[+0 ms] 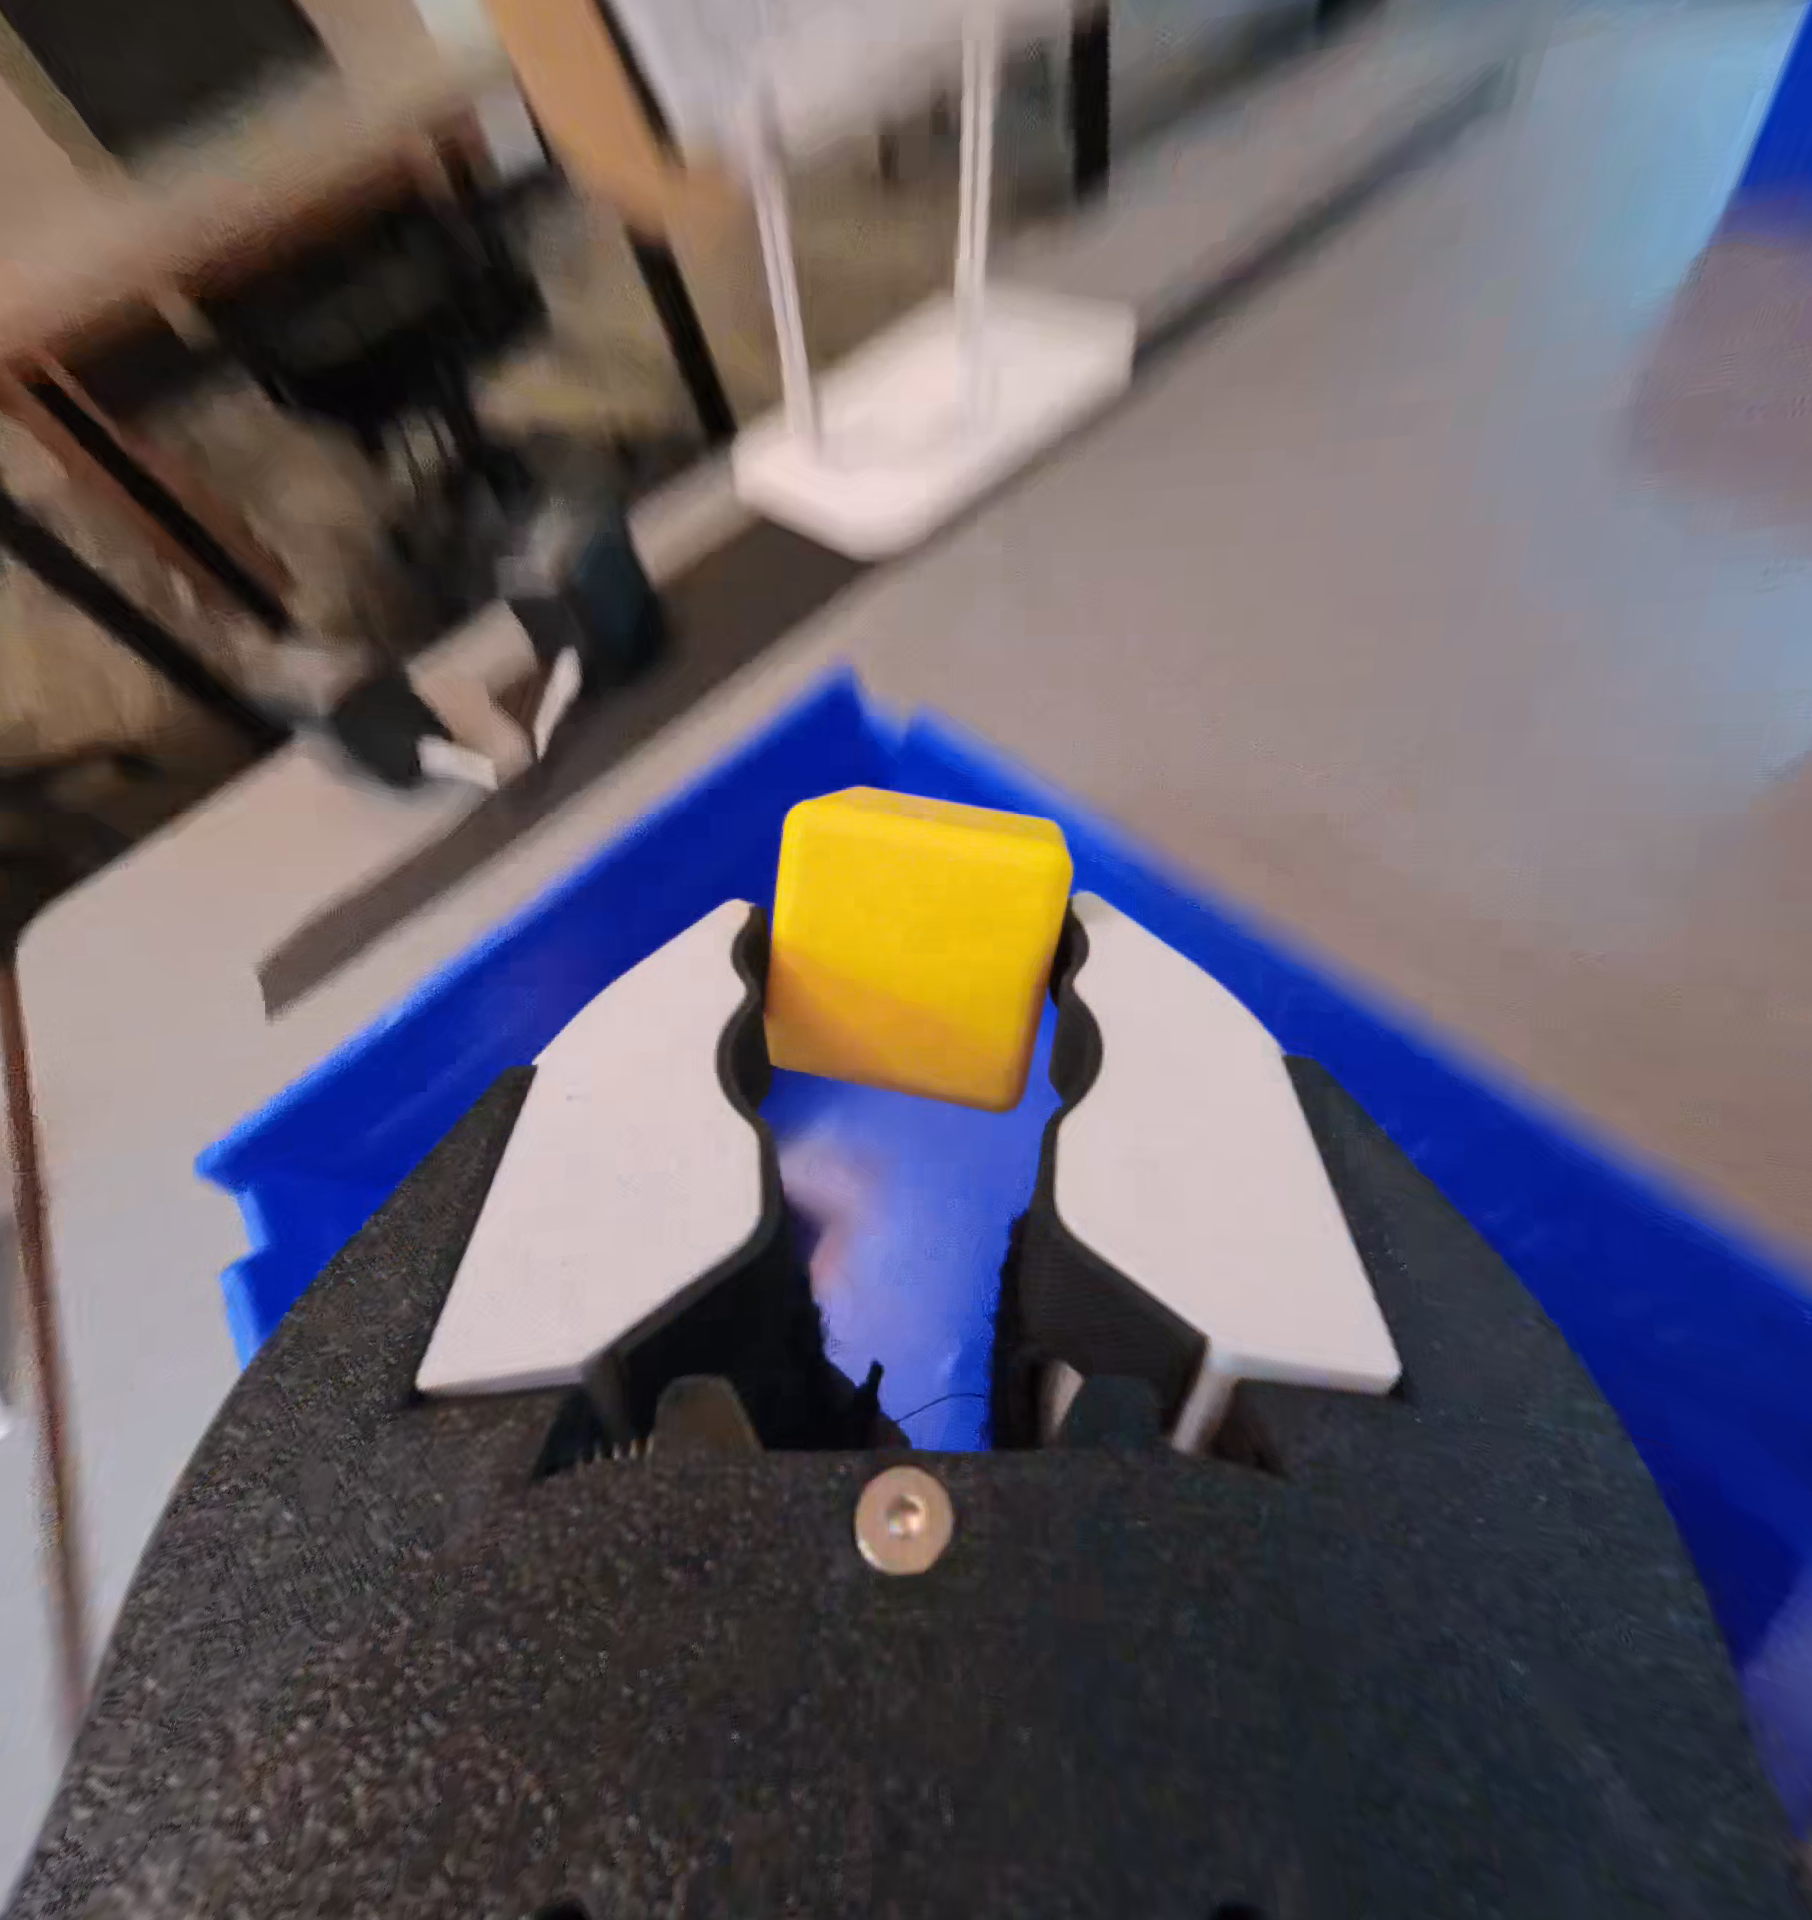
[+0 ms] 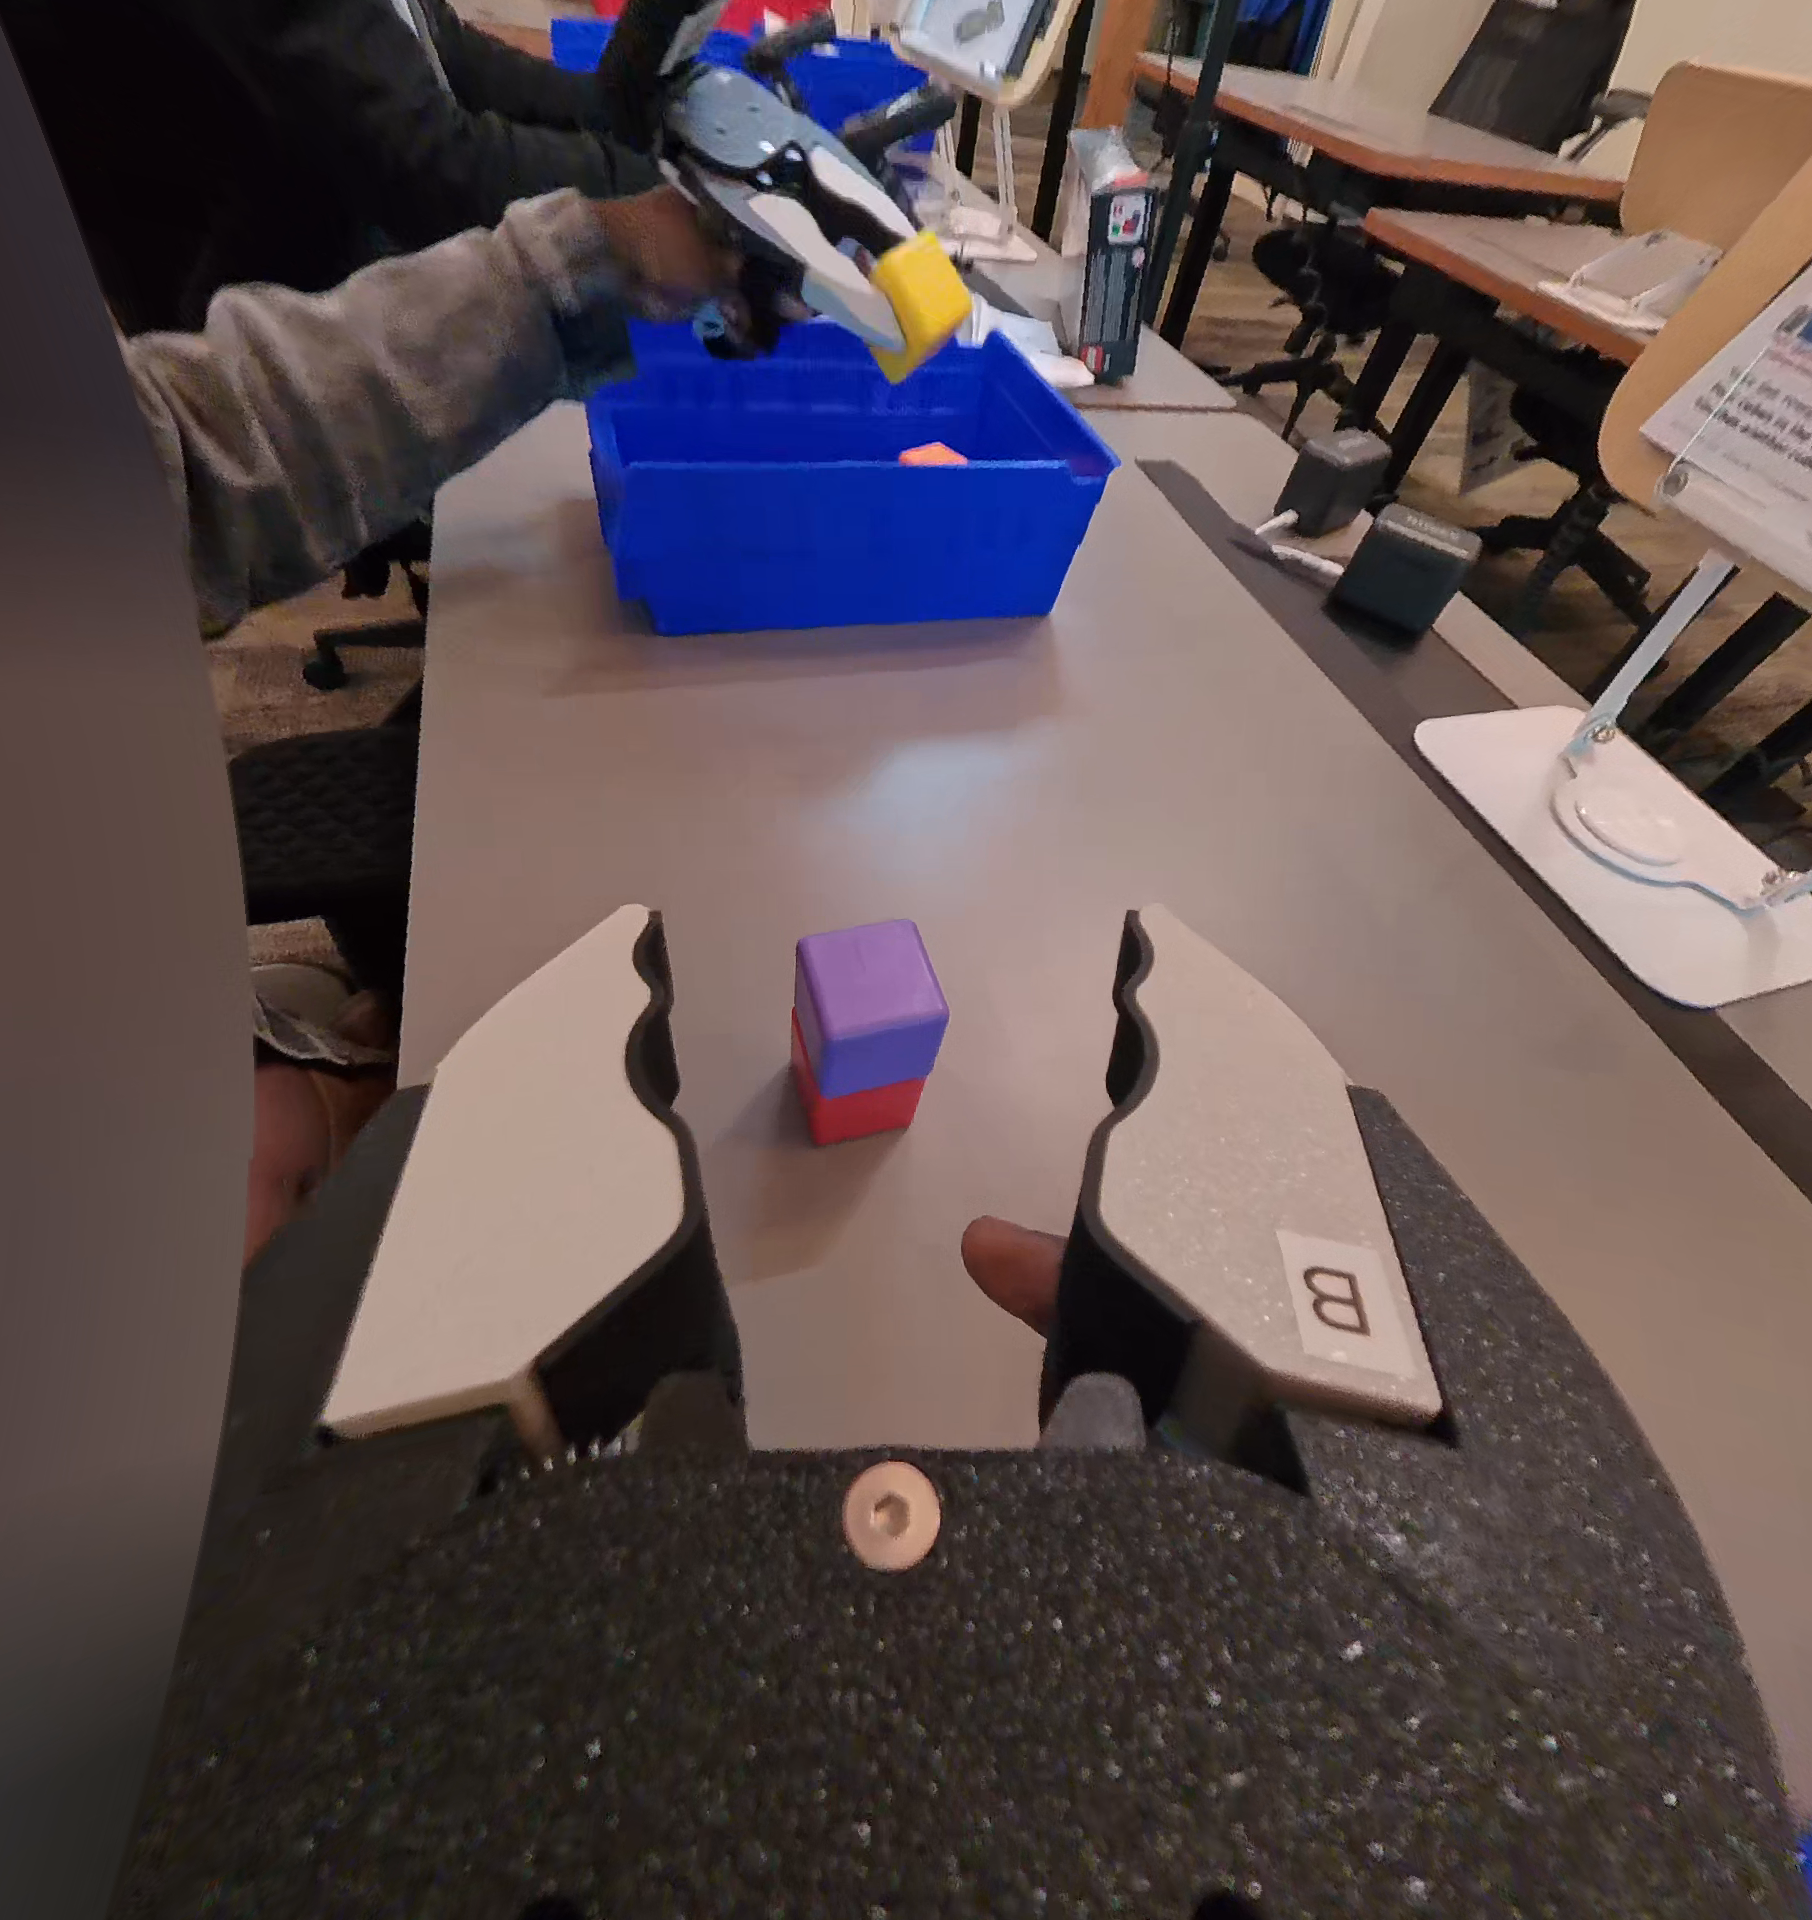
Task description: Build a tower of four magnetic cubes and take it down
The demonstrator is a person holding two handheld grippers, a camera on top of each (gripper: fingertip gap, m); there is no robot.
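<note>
Yellow cube (image 1: 917, 945): your left gripper (image 1: 912, 971) pinches it, both pads pressed on opposite faces, cube tilted and lifted clear above the blue bin (image 1: 569, 966). In the right wrist view the same cube (image 2: 921, 301) hangs over the bin's (image 2: 829, 540) far edge; an orange cube (image 2: 933, 453) lies inside. Purple cube (image 2: 869, 1003) sits stacked on the red cube (image 2: 860, 1107) on the grey table (image 2: 985, 727). Your right gripper (image 2: 891, 997) is spread wide, its pads well apart from the stack on either side, gripping nothing.
</note>
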